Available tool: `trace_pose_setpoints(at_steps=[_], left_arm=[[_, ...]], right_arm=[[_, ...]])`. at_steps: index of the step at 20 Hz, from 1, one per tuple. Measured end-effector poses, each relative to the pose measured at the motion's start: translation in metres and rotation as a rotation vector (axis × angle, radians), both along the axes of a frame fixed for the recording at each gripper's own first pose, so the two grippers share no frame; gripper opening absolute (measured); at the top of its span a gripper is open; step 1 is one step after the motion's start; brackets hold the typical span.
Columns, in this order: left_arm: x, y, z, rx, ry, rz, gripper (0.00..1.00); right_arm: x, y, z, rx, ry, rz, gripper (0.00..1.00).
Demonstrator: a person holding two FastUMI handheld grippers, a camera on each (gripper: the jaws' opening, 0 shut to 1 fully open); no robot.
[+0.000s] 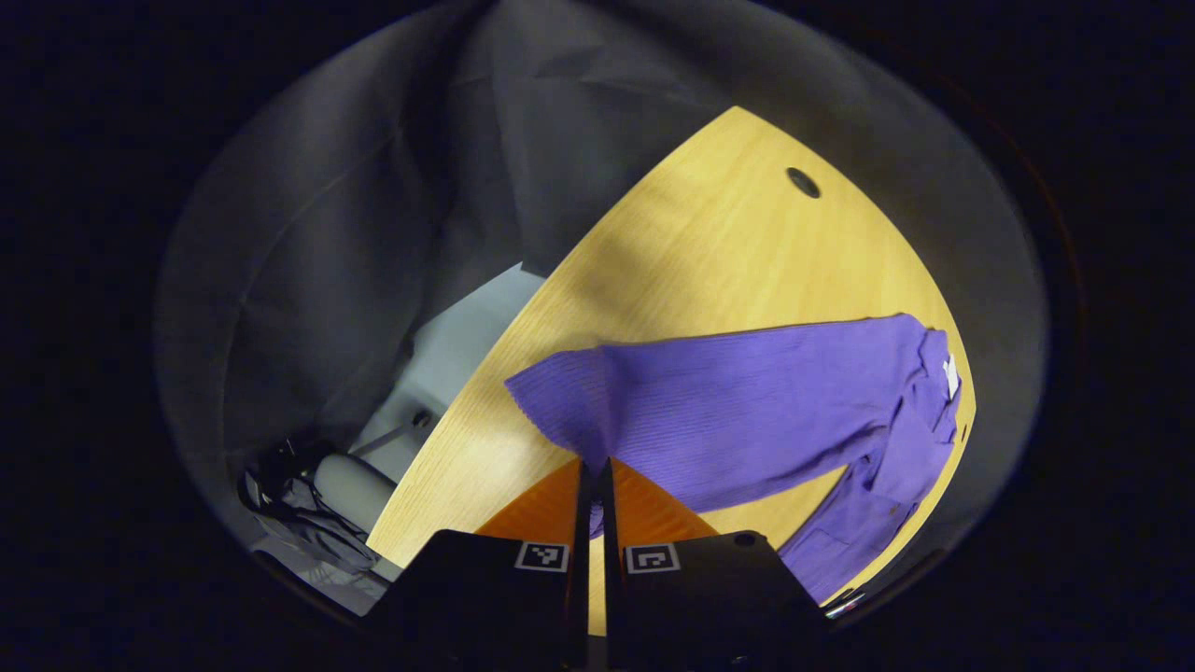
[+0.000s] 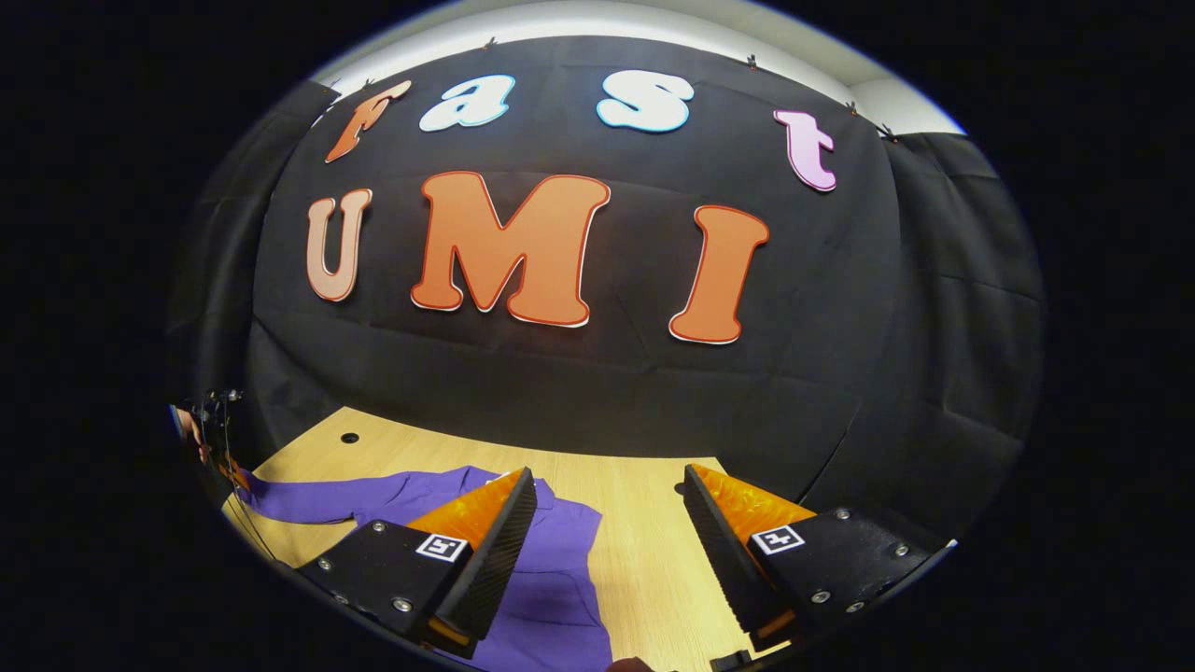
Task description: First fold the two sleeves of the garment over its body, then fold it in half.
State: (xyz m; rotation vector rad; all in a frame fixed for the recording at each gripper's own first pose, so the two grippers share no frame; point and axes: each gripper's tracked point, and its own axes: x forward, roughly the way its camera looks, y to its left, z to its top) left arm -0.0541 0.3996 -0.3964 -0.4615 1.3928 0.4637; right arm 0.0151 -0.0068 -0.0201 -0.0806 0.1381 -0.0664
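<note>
Left claw (image 1: 594, 476) has its 2 fingers pressed together on the edge of the purple garment (image 1: 747, 411), right at the sleeve (image 1: 569, 392) end, which looks like the pinch you'd want for swinging that sleeve over the body, so I'd say we're on the first sleeve fold. Right claw (image 2: 607, 551) is spread wide and holding nothing, hovering over the wooden bench (image 2: 644, 523) just beside the garment's near edge, probably waiting its turn. Fabric is a ribbed knit, soft and floppy, lying mostly flat across the smooth pale-wood bench with the other sleeve trailing toward the bench edge.
</note>
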Motion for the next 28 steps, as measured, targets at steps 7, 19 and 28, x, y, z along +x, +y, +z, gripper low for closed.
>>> trace_pose_setpoints(at_steps=[7, 19, 28], left_arm=[[0.067, -0.072, 0.070, -0.043, -0.162, -0.129, 0.07], [0.164, -0.281, 0.148, -0.115, -0.273, -0.552, 0.08], [0.210, -0.437, 0.135, -0.176, -0.238, -0.771, 0.08]], right_arm=[[-0.006, -0.004, -0.010, 0.065, -0.002, 0.044, 0.94], [-0.023, -0.048, -0.031, 0.131, -0.003, -0.008, 0.94], [-0.039, -0.092, -0.051, 0.201, 0.016, -0.078, 0.95]])
